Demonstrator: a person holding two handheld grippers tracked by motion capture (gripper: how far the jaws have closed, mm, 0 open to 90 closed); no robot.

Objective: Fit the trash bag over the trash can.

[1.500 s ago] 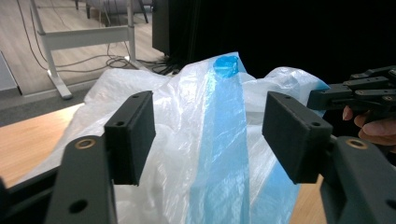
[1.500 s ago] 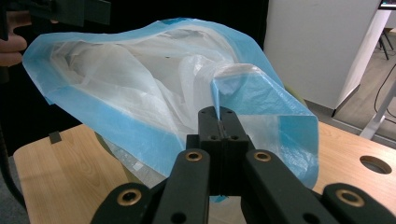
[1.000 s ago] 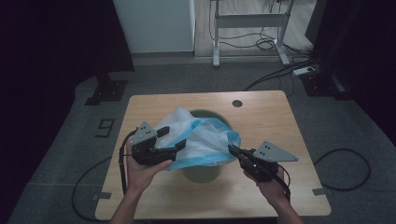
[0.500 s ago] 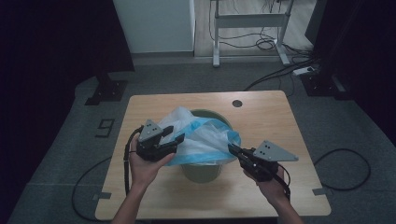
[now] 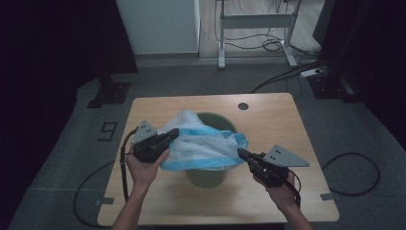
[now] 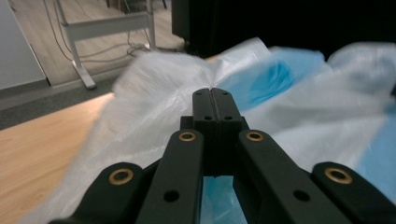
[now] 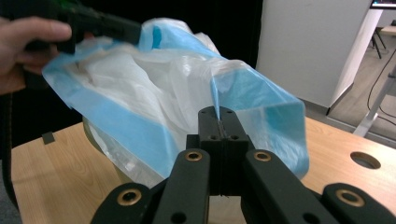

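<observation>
Your left tool [image 5: 173, 133] has just been closing, and its jaws are now together, clamped on the plastic bag [image 5: 206, 146] at the bag's left edge. In the left gripper view the left tool's jaws meet w/ no gap & white film bunches right at their tips, blue band beyond. Your left hand [image 5: 146, 165] holds that tool just left of the bin [image 5: 210, 172].

Your right tool [image 5: 240, 153] is also clamped on the bag, at its right edge. In the right gripper view the jaws are pressed together & a fold of the blue band rises straight out from between the tips. Your right hand [image 5: 280, 184] sits near the table's front right.

The bag is white-and-blue film, stretched between both tools, spread over the mouth of the green bin & draping a bit down its front. Part of the bin's far rim shows behind the bag. The bin stands upright on the wooden table [image 5: 158, 206], about mid-table. A round hole [image 5: 243, 106] sits in the tabletop near the far edge, well apart from the bin. Cables trail from both tools toward you; the left one loops off the table's edge.
</observation>
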